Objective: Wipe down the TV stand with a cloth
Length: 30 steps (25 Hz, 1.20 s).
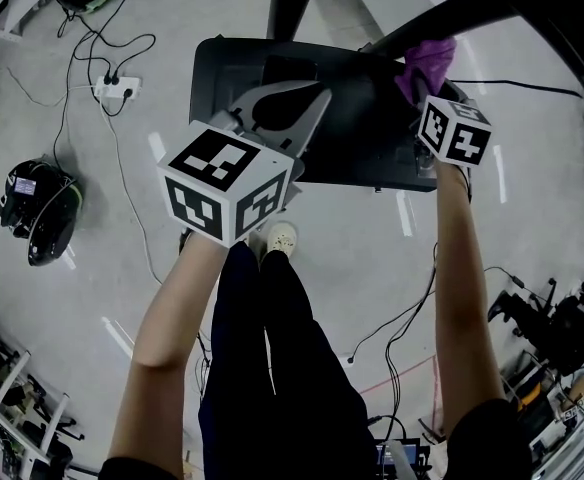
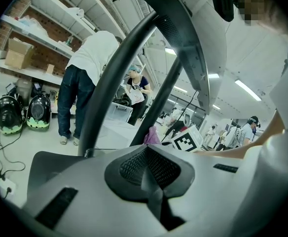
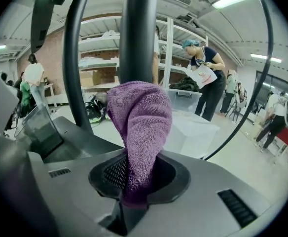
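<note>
head view: purple cloth pinched in the right claw, up by the tv stand's pole

from where i stand, the right gripper (image 1: pixel 419 90) is clenched on a purple cloth (image 1: pixel 427 61), which bunches out at 12 o'clock from the gripper's marker cube. the right gripper view shows it plainly: the cloth rises from between the two jaws and folds over at the top, right in front of the stand's dark upright (image 3: pixel 136 28). whether it presses on the upright i cannot tell. the tv stand (image 1: pixel 362 153) has a dark flat base on the pale floor (image 1: pixel 352 258), at 12 o'clock in the head view, with the cloth over its 2 o'clock corner. the left gripper (image 1: pixel 317 98) hangs over the middle of the base, at 9 o'clock from the cloth and well apart from it. in the left gripper view its jaws are pressed together with nothing between them, and the cloth shows small at 12 o'clock beyond them. a power strip (image 1: pixel 115 88) lies on the floor at 10 o'clock.
</note>
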Available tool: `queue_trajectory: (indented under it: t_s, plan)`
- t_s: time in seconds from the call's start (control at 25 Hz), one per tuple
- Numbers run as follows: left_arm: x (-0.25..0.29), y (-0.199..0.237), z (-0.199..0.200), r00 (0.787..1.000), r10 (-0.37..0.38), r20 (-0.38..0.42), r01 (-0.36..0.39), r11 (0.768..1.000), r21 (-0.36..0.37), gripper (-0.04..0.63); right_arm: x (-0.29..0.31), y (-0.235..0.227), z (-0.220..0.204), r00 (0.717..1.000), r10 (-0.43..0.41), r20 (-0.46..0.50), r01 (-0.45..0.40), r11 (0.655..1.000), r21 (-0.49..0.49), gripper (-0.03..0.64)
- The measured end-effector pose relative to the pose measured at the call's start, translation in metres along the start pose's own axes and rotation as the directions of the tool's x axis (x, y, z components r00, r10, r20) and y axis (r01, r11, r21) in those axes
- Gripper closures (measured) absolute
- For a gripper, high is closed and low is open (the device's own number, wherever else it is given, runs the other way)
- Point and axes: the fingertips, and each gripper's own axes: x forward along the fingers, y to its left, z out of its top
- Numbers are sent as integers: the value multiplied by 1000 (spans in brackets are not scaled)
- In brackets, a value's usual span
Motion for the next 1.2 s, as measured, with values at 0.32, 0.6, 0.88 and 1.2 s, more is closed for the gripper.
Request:
queue_trajectory:
  t_s: [0.32, 0.6, 0.88, 1.2]
  plan:
    - [-21, 14, 4, 999, 33, 16, -33, 999, -7, 588, -23, 54, 21, 993, 116, -13, -114, 944, -310, 528]
    - [-42, 23, 6, 998, 51, 30, -51, 998, -21, 588, -33, 103, 27, 975, 165, -148, -219, 823, -524, 528]
    - [-65, 49, 1, 996, 85, 12, -85, 996, -24, 588, -30, 154, 54, 948, 216, -232, -317, 644, -696, 528]
    - [-89, 81, -2, 990, 142, -3, -142, 990, -14, 588, -46, 185, 91, 943, 175, -282, -328, 356, -875, 528]
